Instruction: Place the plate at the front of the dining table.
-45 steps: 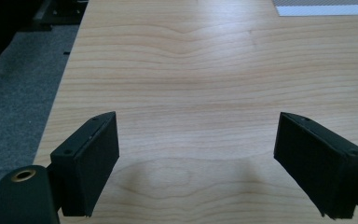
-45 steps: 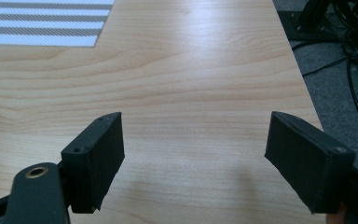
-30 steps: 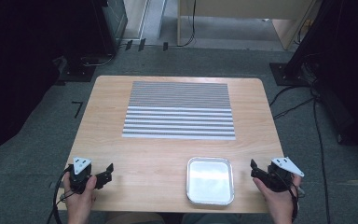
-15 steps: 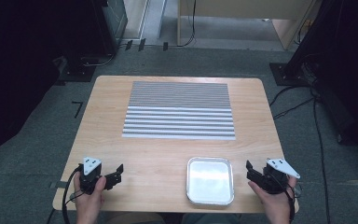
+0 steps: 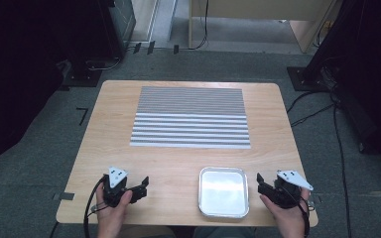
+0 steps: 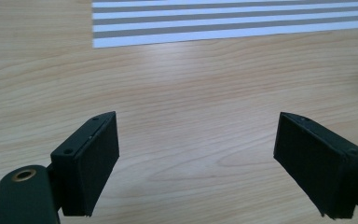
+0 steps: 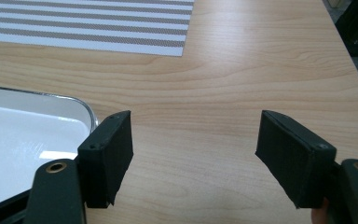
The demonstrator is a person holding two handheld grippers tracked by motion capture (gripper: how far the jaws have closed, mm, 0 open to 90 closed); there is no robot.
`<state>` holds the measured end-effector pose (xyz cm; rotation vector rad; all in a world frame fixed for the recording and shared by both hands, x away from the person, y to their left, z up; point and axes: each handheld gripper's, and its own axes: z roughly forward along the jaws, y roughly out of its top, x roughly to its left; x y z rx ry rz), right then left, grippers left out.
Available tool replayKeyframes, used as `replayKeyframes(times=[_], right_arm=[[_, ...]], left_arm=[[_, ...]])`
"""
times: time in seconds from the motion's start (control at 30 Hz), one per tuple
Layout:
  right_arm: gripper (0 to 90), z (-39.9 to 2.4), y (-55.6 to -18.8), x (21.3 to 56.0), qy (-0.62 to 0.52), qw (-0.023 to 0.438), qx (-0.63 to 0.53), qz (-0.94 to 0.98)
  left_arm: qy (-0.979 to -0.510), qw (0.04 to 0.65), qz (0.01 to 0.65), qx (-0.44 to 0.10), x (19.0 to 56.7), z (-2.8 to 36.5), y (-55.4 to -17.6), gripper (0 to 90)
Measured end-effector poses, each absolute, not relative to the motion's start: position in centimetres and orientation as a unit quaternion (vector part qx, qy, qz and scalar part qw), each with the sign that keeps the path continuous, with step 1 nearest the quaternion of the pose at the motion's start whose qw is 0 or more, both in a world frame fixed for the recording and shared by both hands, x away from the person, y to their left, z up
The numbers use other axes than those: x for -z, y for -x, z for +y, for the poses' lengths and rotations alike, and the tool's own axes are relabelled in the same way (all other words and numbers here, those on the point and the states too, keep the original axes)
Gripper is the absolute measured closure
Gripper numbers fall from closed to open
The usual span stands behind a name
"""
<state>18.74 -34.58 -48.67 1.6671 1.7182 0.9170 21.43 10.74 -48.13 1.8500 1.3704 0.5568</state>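
Observation:
A person holds my left gripper (image 5: 143, 187) low over the wooden table (image 5: 110, 130) near its front left edge, jaws pointing right. Its jaws (image 6: 198, 122) stand open, with bare wood between them. My right gripper (image 5: 260, 184) is held at the front right, pointing left, just right of a white metal tray (image 5: 223, 193). Its jaws (image 7: 196, 117) are open too, nothing between them, and the left one sits beside the tray's rim (image 7: 77, 101). The tray looks empty.
A grey-and-white striped mat (image 5: 191, 117) lies flat across the middle and far part of the table; its near edge shows in the left gripper view (image 6: 223, 29) and its corner in the right gripper view (image 7: 121, 32). Cables and dark equipment stand on the floor around.
The left gripper has moved right along the front edge, toward the tray. The right gripper has edged slightly left toward the tray. Both stay open.

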Motion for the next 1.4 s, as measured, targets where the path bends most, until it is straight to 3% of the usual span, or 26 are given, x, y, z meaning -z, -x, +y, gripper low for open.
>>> replayKeyframes(times=[0.63, 1.0, 1.07, 1.23, 1.4], right_arm=[[25.4, -33.5, -18.6, 48.9, -0.608, 0.272, -0.346, 0.662], [49.0, -32.9, -18.5, 49.2, -0.584, 0.259, -0.372, 0.673], [51.2, -32.8, -18.4, 49.2, -0.582, 0.255, -0.386, 0.668], [56.4, -32.7, -18.2, 49.4, -0.576, 0.248, -0.412, 0.661], [65.7, -32.5, -18.3, 49.7, -0.589, 0.217, -0.420, 0.655]], left_arm=[[-0.752, 0.408, 0.487, -0.178, 48.6, 3.5, -20.9, 14.8], [-0.763, 0.414, 0.470, -0.161, 48.7, 0.1, -20.8, 15.9], [-0.758, 0.417, 0.472, -0.170, 48.6, -0.4, -20.7, 21.1], [-0.762, 0.415, 0.471, -0.162, 48.7, -1.8, -20.7, 23.2], [-0.764, 0.423, 0.465, -0.145, 49.0, -2.9, -20.5, 31.1]])
